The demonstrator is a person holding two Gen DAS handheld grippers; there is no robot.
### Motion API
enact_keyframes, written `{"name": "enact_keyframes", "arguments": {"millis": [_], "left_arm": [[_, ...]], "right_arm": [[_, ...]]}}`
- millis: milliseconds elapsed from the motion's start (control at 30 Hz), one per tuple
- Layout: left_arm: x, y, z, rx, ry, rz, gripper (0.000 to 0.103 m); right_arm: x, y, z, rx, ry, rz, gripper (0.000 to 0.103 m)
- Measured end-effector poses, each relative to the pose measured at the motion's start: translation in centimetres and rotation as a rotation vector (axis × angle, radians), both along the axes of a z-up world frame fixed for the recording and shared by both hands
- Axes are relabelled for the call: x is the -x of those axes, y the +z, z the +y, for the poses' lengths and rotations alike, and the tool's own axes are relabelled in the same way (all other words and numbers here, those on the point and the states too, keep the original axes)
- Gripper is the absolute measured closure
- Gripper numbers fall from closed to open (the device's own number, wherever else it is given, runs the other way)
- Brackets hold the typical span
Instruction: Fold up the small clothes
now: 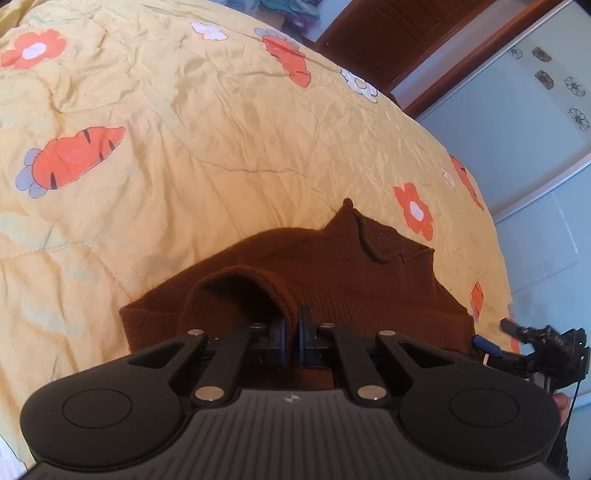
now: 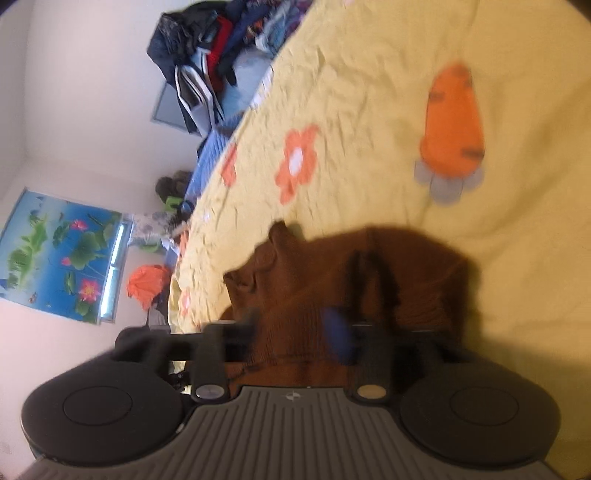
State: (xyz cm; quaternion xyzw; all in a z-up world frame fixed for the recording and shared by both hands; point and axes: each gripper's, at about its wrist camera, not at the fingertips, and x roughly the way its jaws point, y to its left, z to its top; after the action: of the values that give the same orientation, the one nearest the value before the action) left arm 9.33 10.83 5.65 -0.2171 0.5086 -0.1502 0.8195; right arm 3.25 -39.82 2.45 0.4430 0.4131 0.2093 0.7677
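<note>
A small brown knitted garment (image 1: 351,266) lies on the yellow bedspread (image 1: 184,110), close to the bed's edge. My left gripper (image 1: 291,328) is shut on a raised fold of its near hem, and the cloth arches up to the left of the fingers. At the right edge of the left wrist view, my right gripper (image 1: 498,334) sits by the garment's right corner. The right wrist view is blurred. There the right gripper (image 2: 280,332) has its jaws apart over the brown garment (image 2: 406,266), one blue pad (image 2: 340,332) showing; no pad visibly presses the cloth.
The bedspread (image 2: 369,92) is printed with orange carrots and flowers. A pile of clothes (image 2: 214,55) sits at the bed's far end. A wooden door (image 1: 388,33) and a white cabinet (image 1: 517,129) stand beyond the bed. A pond poster (image 2: 59,251) hangs on the wall.
</note>
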Motion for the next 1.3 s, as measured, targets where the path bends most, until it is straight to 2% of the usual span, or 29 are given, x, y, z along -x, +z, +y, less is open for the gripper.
{"name": "enact_keyframes", "arguments": {"millis": [200, 300, 433, 600, 667, 700, 733, 800, 867, 933, 1000, 1067, 1100, 1133, 1167, 1200, 1233, 1267, 1300], "left_arm": [[-0.3, -1.7, 1.1, 0.035, 0.046, 0.064, 0.096], [-0.5, -2.4, 1.3, 0.078, 0.047, 0.095, 0.086], [-0.7, -2.6, 1.6, 0.112, 0.07, 0.114, 0.082], [-0.7, -2.5, 1.4, 0.103, 0.067, 0.106, 0.082], [-0.5, -2.2, 1.1, 0.069, 0.066, 0.076, 0.083], [-0.3, -1.9, 0.8, 0.028, 0.071, 0.056, 0.099], [-0.2, -1.6, 0.3, -0.005, 0.061, 0.039, 0.099], [0.2, -0.5, -0.2, -0.013, 0.045, -0.009, 0.099], [0.0, 0.9, -0.3, 0.004, 0.045, -0.059, 0.099], [-1.6, 1.7, -0.1, 0.027, 0.076, -0.091, 0.099], [-4.0, 1.3, -0.1, 0.067, 0.107, -0.092, 0.098], [-6.1, 0.0, -0.4, 0.046, 0.141, -0.091, 0.098], [-6.5, -0.8, -0.4, 0.057, 0.167, -0.056, 0.096], [-6.5, -1.4, -0.4, 0.086, 0.162, -0.02, 0.091], [-6.0, -1.6, -0.4, 0.119, 0.149, -0.015, 0.089], [-4.7, -1.5, -0.3, 0.142, 0.138, -0.051, 0.08], [-3.4, -1.0, -0.1, 0.135, 0.13, -0.099, 0.06], [-2.1, -0.4, 0.1, 0.096, 0.131, -0.137, 0.044], [-0.8, 0.3, 0.3, 0.038, 0.141, -0.173, 0.017]], "right_arm": [[-0.6, 0.1, -0.4, 0.046, 0.005, 0.022, 0.04], [-0.8, -0.2, 0.2, 0.048, 0.027, 0.032, 0.04], [-1.4, -0.8, 1.1, 0.064, 0.051, 0.046, 0.041], [-2.0, -0.7, 1.6, 0.087, 0.067, 0.044, 0.044], [-2.0, -0.7, 1.7, 0.098, 0.068, 0.041, 0.056], [-2.0, -0.9, 1.7, 0.098, 0.066, 0.038, 0.08], [-2.0, -1.1, 1.7, 0.092, 0.07, 0.038, 0.09], [-1.7, -1.0, 1.6, 0.081, 0.046, 0.011, 0.09], [-1.3, -0.3, 1.0, 0.025, 0.014, -0.041, 0.09], [-1.8, 0.2, 0.1, -0.013, -0.024, -0.068, 0.09], [-3.4, -0.1, -0.6, -0.042, -0.077, -0.056, 0.09], [-5.2, -0.7, -0.5, -0.053, -0.103, -0.047, 0.09], [-6.0, -1.3, -0.3, -0.058, -0.115, -0.026, 0.083], [-6.5, -1.9, -0.1, -0.061, -0.146, 0.013, 0.067], [-6.6, -2.3, 0.0, -0.058, -0.159, 0.047, 0.057], [-6.5, -2.3, 0.3, -0.057, -0.149, 0.037, 0.047], [-5.8, -1.8, 0.5, -0.056, -0.136, -0.006, 0.036], [-5.0, -1.1, 0.6, -0.038, -0.126, -0.042, 0.031], [-4.1, -0.4, 0.6, -0.005, -0.117, -0.074, 0.026]]}}
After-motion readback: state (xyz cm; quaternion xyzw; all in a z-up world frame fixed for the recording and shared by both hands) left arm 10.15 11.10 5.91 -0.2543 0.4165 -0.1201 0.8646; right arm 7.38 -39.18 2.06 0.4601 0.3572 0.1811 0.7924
